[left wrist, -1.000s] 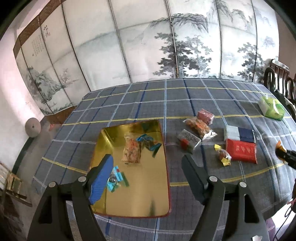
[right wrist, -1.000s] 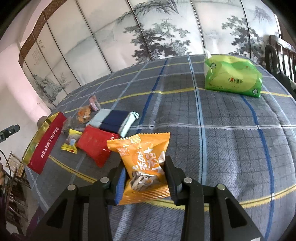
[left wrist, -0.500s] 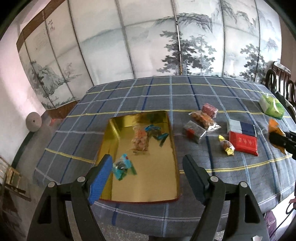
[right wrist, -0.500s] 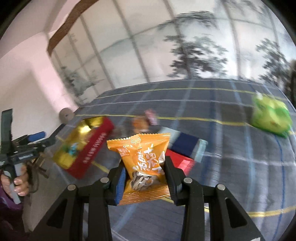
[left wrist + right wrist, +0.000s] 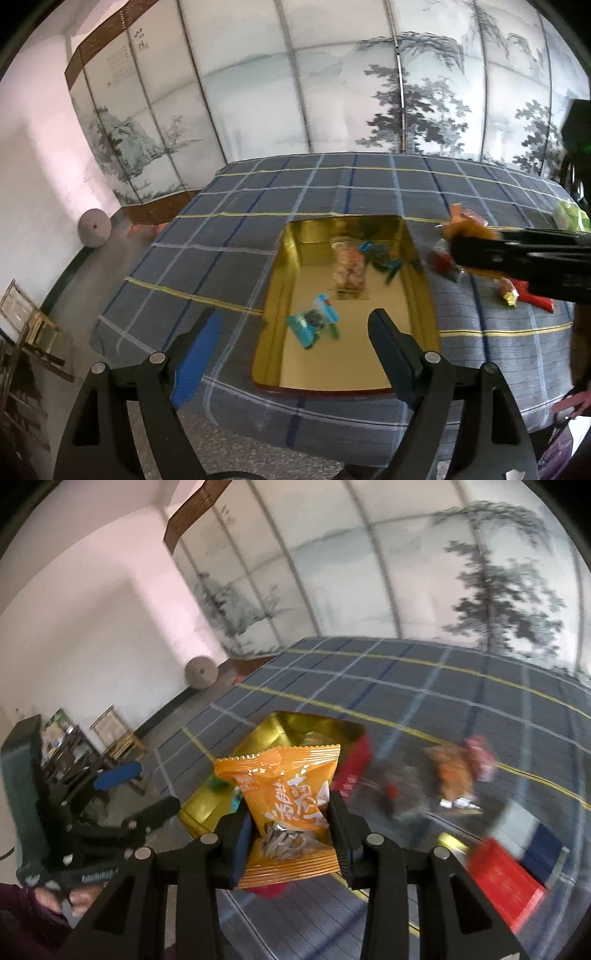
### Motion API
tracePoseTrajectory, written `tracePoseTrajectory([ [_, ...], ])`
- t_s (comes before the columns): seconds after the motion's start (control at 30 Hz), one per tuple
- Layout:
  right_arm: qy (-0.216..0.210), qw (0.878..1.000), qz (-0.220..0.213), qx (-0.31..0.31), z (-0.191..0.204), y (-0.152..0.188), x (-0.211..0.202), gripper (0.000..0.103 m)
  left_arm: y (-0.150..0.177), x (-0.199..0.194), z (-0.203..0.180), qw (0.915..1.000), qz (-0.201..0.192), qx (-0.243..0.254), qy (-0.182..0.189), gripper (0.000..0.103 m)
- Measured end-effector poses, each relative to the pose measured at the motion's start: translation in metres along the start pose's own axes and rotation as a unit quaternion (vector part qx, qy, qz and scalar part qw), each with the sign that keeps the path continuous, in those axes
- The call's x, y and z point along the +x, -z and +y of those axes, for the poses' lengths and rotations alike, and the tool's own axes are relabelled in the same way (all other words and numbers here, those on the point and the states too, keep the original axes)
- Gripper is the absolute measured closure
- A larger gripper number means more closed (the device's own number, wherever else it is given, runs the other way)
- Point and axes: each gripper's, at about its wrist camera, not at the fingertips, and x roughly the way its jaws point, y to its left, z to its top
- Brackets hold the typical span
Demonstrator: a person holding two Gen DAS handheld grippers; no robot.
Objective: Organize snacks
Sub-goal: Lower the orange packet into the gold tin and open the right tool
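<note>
My right gripper point(image 5: 287, 834) is shut on an orange snack packet point(image 5: 291, 805) and holds it in the air beside the gold tin tray point(image 5: 266, 734). In the left wrist view the right gripper point(image 5: 458, 247) reaches in from the right, with the orange packet point(image 5: 465, 227) at the tray's right rim. The gold tray point(image 5: 424, 295) holds a clear bag of orange snacks point(image 5: 349, 267), a blue packet point(image 5: 314, 325) and teal candies point(image 5: 380, 256). My left gripper point(image 5: 295, 350) is open and empty, held back over the table's near edge.
Loose snacks lie on the plaid tablecloth right of the tray: a red packet point(image 5: 506, 882), a white-and-navy box point(image 5: 532, 834), an orange bag point(image 5: 454, 775), a yellow candy point(image 5: 508, 295). A green tissue pack point(image 5: 570, 218) sits far right. A painted screen stands behind.
My right gripper has swung left with the orange packet, from over the loose snacks to beside the tray. My left gripper has pulled back and to the left of the tray.
</note>
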Motion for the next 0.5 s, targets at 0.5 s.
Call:
tracePoseTrajectory([
  [0.5,-0.012,0.997,0.073,0.015,0.035,-0.035,0.122,0.064,0.005,0.018,0.051,0.9986,0.02,-0.048,-0.001,0.024],
])
